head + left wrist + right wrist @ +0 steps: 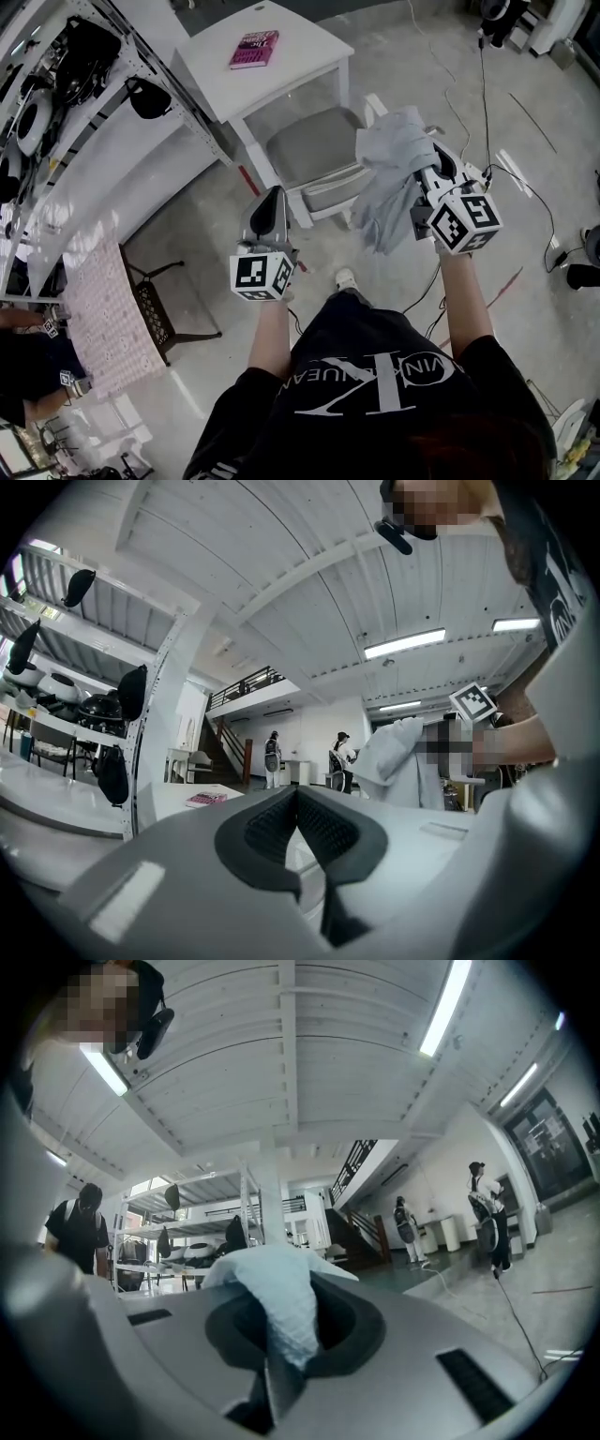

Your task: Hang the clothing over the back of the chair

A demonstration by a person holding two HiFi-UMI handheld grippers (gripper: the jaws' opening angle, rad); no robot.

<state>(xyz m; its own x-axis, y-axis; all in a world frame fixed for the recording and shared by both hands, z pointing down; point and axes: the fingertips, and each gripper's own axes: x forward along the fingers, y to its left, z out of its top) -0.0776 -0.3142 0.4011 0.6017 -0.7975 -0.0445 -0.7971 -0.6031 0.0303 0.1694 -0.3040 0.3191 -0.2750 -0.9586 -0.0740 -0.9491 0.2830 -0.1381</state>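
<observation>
Pale concrete floor (202, 267) fills the head view, crossed by loose cables on the right. Far out to the left of the left gripper (275, 194) stands a white shelving rack (103, 159) loaded with dark gear. Nearer, down to that gripper's left, lies a patterned cloth (98, 309) with a dark metal seat (155, 314) just beside it.

Ahead of the left gripper is a white table (305, 56) with a pink book (254, 49) lying on its top. The left gripper points level, and its own view shows the two ribbed pads brought together at the tips with nothing between them.

The chair (309, 150), white-framed with a grey seat, stands ahead of both grippers and lower than them, partly tucked under the table.

The clothing (389, 159), a pale grey garment, is bunched at the tips of the right gripper (431, 173) and hangs down on that gripper's left side. The right gripper view shows its jaws pinched on a fold of the fabric, which spills out over the pads. In the head view the cloth overlaps the chair's right edge; whether it touches the chair cannot be told.
</observation>
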